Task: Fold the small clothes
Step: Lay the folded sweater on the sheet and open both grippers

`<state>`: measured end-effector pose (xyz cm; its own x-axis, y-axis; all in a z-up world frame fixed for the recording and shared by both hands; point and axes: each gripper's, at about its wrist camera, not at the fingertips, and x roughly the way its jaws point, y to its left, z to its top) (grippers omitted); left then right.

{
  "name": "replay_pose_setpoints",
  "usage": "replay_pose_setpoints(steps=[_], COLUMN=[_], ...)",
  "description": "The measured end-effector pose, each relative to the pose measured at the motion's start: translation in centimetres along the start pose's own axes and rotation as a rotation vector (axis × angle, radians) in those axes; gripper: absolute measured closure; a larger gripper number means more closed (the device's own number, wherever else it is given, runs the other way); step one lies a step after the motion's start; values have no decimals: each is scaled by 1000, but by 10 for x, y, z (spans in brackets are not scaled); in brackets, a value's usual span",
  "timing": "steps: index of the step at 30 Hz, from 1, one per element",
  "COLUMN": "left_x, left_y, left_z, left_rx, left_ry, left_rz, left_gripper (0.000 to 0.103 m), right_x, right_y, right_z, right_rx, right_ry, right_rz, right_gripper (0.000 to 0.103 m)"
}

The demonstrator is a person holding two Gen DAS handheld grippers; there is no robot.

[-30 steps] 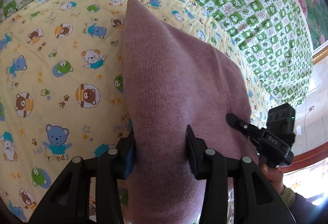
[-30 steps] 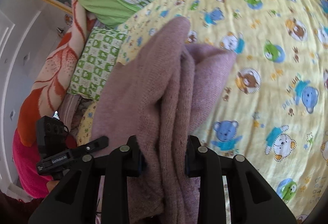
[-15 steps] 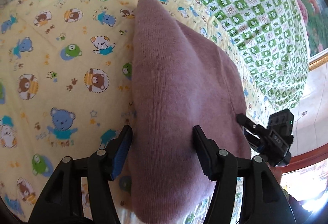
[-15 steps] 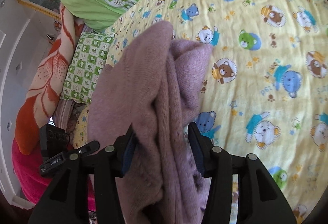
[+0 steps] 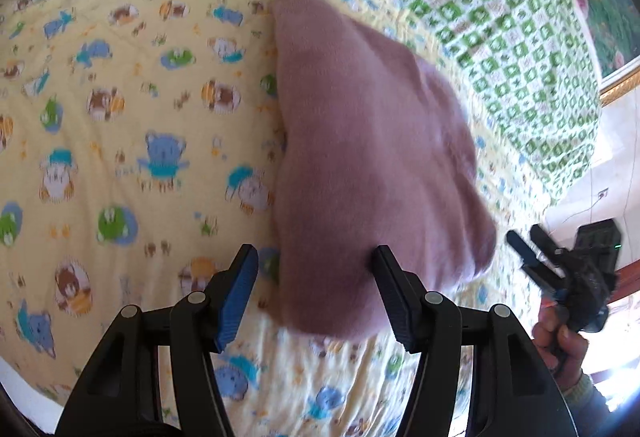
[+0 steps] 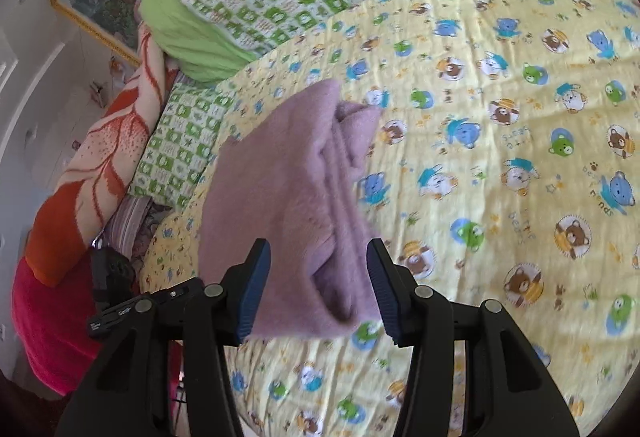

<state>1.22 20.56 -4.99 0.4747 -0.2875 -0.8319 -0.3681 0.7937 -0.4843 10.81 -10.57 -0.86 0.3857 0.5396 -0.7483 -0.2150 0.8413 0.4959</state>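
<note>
Left wrist view: the left gripper (image 5: 316, 269) hung with its jaws apart and nothing clamped. The folded mauve knit garment (image 5: 360, 157) lay on the yellow bear-print quilt (image 5: 120, 141) just ahead, its near end between the fingers but unpressed. The right gripper (image 5: 532, 257) was off to the right.

Right wrist view: the right gripper (image 6: 318, 263) stood likewise spread and empty, the garment (image 6: 288, 189) ahead, slightly left, on the quilt (image 6: 500, 197).

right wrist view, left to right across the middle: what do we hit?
Red blanket → orange leaf-patterned blanket → green checkered pillow → folded mauve sweater → yellow bear-print quilt.
</note>
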Motion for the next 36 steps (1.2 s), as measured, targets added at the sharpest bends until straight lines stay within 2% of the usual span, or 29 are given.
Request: replay_pose_setpoints(steps=[2, 5, 8, 10, 14, 15, 17, 21, 26, 29, 32, 36], left_x=[2, 4, 10, 15, 26, 28, 32, 34, 32, 30, 33, 36], left_y=[2, 3, 1, -3, -7, -10, -18, -29, -34, -41, -45, -53], left_z=[-4, -6, -5, -3, -5, -6, -7, -11, -16, -24, -31, -35], left_rx=[-7, -20, -26, -21, -28, -20, 10, 29, -5, 5, 4, 33], left_ry=[11, 12, 17, 22, 39, 43, 40, 32, 24, 20, 25, 19], left_rz=[6, 17, 35, 70, 108, 124, 164, 217, 253, 289, 318, 359], left_gripper=[43, 43, 43, 41, 40, 39, 38, 37, 37, 36, 35, 35], right_x=[3, 17, 34, 45, 71, 78, 82, 83, 68, 63, 53, 67], right_y=[17, 40, 51, 47, 17, 6, -5, -8, -20, -18, -19, -20], right_z=[-4, -9, -11, -11, -13, -14, -13, -10, -13, -18, -18, -26], right_rx=[-48, -150, -233, -241, -232, -210, -213, -229, -158, -191, -167, -237], right_ry=[21, 58, 76, 87, 157, 173, 171, 177, 169, 177, 149, 210], right_rz=[20, -10, -128, -135, -235, -250, -262, -245, -170, -181, -168, -231], right_gripper=[52, 52, 58, 60, 77, 84, 88, 88, 88, 88, 87, 83])
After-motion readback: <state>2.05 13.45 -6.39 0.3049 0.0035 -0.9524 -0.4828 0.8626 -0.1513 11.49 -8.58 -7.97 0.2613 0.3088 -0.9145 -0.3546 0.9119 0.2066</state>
